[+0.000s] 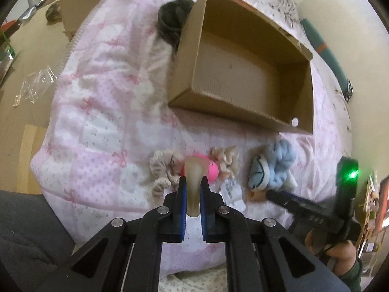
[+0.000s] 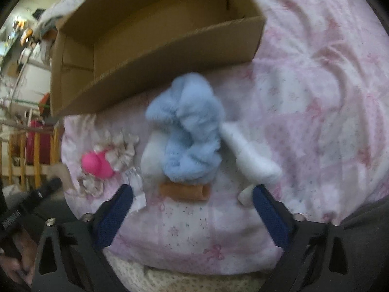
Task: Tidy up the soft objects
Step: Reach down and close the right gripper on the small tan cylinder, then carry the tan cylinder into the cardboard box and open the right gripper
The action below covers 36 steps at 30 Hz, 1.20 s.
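An open cardboard box lies on the pink quilt; it also shows in the right wrist view. In front of it lie beige scrunchies, a pink toy and a blue-and-white plush. My left gripper is shut on a translucent beige soft piece attached at the pink toy. My right gripper is open, its fingers either side of the blue-and-white plush, just short of it. The pink toy and scrunchies lie to its left.
A dark furry object lies left of the box. A white tag lies by the plush. Clear plastic bags lie on the floor to the left. Shelves and a red item stand beyond the bed edge.
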Available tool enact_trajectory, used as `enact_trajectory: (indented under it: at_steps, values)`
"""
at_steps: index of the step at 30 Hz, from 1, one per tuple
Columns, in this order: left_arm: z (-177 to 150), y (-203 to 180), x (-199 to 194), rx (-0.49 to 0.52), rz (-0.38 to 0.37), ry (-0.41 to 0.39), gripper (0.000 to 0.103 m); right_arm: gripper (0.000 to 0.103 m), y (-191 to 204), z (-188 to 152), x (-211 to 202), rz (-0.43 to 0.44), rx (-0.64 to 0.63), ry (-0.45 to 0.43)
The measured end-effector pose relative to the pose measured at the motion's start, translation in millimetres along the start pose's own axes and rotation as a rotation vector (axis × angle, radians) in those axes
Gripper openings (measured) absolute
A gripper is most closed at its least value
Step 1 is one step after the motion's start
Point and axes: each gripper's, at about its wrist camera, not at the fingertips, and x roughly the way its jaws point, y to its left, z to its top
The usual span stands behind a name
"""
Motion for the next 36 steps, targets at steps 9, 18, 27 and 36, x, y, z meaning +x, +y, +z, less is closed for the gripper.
enact_trajectory:
  at_steps: [9,18,27,36]
  values:
    - [-3.0,-10.5,11.7,0.057,0.083,-0.009,0.009,0.035,11.4,-3.2,26.2,-0.017,-0.036,0.06]
    - [-4.0,-10.0,4.2,0.059,0.098,-0.054,0.009,0.004,29.8,-15.8,-1.7,0.065,-0.118,0.025]
    - [-1.5,-22.6,-18.5,0.101,0.12,-0.164,0.009,0.004,35.8,-18.3,-59.8,0.199,-0.179,-0.128]
    - [46.5,-60.6,-27.8,0.216,0.175,-0.275,0.009,0.004,26.3,34.0,-101.4,0.247,-0.18,-0.322]
